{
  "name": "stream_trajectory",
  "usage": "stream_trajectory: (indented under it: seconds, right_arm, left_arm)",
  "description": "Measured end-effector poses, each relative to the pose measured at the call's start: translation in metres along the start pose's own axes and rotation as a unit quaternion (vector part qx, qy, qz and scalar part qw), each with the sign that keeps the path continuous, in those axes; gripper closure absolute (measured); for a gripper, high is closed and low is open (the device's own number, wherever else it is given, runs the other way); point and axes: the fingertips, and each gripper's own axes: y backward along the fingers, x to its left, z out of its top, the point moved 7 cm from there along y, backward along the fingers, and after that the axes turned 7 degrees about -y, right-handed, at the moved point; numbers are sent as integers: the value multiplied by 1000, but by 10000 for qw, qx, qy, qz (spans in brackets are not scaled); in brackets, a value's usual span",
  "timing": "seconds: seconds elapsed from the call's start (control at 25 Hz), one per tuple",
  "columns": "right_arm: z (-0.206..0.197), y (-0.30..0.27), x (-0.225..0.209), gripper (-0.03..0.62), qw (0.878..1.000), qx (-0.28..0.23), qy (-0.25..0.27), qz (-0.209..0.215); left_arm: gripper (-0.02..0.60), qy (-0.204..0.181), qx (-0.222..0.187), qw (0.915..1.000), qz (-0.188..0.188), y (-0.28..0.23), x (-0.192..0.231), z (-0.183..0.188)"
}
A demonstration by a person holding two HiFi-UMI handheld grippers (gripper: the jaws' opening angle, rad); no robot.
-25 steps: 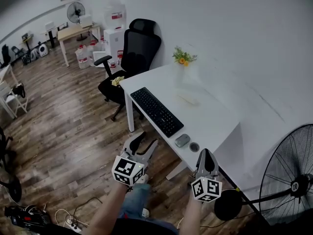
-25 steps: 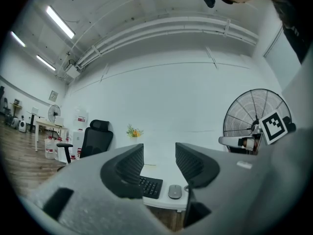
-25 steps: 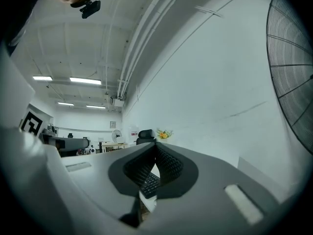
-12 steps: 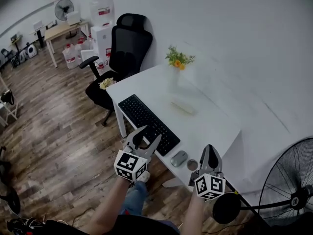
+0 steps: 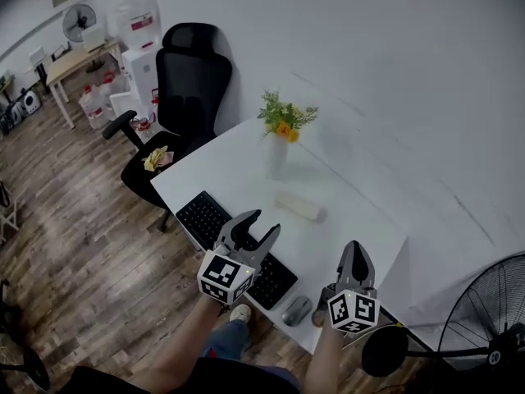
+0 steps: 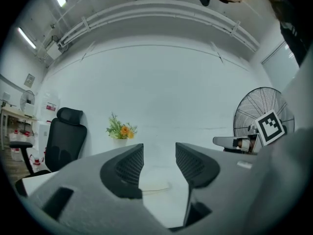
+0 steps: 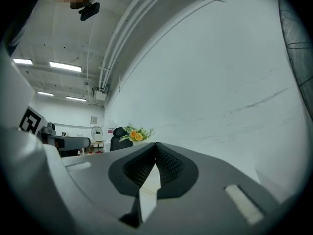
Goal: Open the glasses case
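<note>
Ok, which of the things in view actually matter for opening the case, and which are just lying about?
For the job:
glasses case
left gripper, open
right gripper, shut

Lying about:
keyboard
mouse
flower vase
office chair
fan

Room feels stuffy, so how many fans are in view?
2. A large fan stands at lower right, past the desk's end; a small fan stands far back at upper left. Others may be hidden out of view.
</note>
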Motion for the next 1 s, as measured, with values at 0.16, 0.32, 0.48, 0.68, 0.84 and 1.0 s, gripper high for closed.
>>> stream_trajectory:
  seconds: [0.16, 0.32, 0.48, 0.68, 0.84, 1.0]
  right_arm:
    - [0, -37, -8, 582, 9998, -9, 0, -218]
    - [-4, -51, -17, 582, 9991, 25, 10, -424]
    - [-8, -50, -30, 582, 9977, 147, -28, -667]
    - [-9, -57, -42, 582, 9969, 230, -32, -753]
    - [-10, -66, -46, 581, 9969, 320, -10, -716]
    - [-12, -71, -51, 582, 9969, 381, 10, -687]
  left_arm:
    - [387, 2, 70, 9994, -336, -44, 19, -4]
    - [387, 51, 125, 9983, -567, -74, 29, -13]
    - [387, 77, 270, 9969, -736, -92, 28, -23]
    - [387, 63, 378, 9955, -865, -111, 26, -29]
    - [387, -159, 507, 9942, -937, -127, 22, -32]
    - [387, -713, 798, 9878, -1132, -149, 18, -39]
